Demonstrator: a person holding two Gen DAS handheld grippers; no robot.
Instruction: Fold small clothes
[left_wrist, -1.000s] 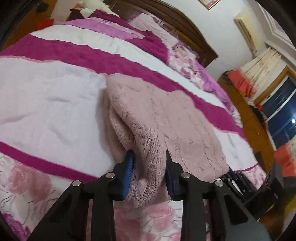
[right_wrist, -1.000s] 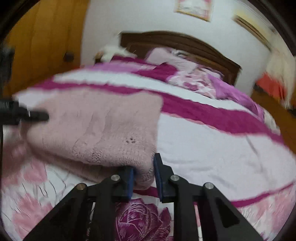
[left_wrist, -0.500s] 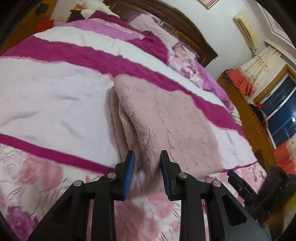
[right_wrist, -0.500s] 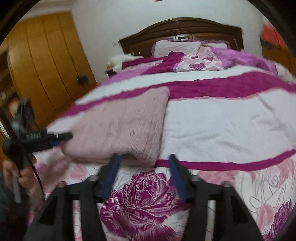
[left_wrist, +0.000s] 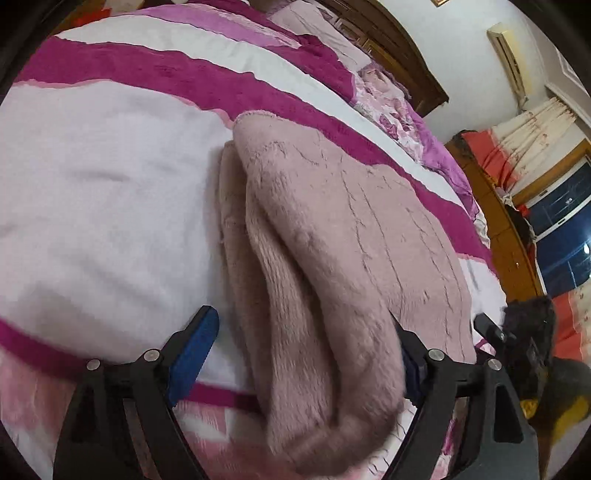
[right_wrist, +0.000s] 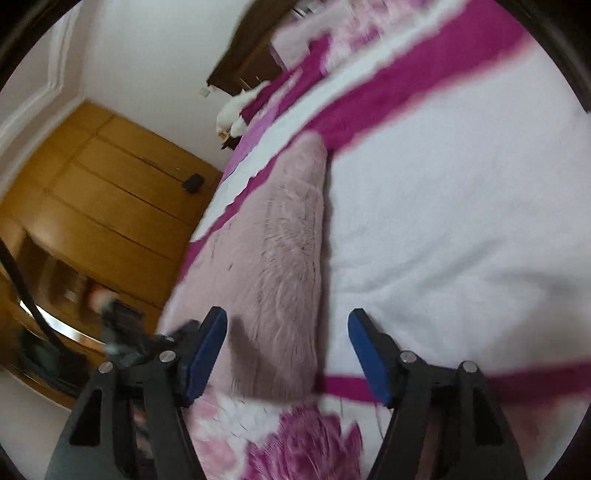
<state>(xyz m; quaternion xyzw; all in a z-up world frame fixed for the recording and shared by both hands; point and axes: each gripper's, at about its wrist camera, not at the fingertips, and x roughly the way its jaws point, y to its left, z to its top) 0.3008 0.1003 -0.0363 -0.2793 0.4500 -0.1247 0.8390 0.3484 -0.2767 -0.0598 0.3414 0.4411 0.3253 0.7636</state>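
Observation:
A folded dusty-pink fuzzy garment (left_wrist: 332, 240) lies on the bed, its thick folded edge toward me. My left gripper (left_wrist: 303, 350) is open, its blue-padded fingers (left_wrist: 192, 343) wide on either side of that near edge, not clamping it. In the right wrist view the garment (right_wrist: 273, 258) lies flat. My right gripper (right_wrist: 288, 350) is open above its near right corner, one finger over the cloth and one over the blanket. The other gripper shows at the right edge of the left wrist view (left_wrist: 517, 343) and the left edge of the right wrist view (right_wrist: 122, 332).
The bed is covered by a white, magenta and pink striped blanket (left_wrist: 110, 184) with a rose-print band (right_wrist: 288, 435) along the near edge. A dark wooden headboard (left_wrist: 388, 48) and pillows stand at the far end. A wooden wardrobe (right_wrist: 92, 206) is at the left, curtains and a window (left_wrist: 561, 221) at the right.
Both grippers have let go of the pink garment and opened wide. The garment has dropped flat on the bed. The right gripper has tilted and swung.

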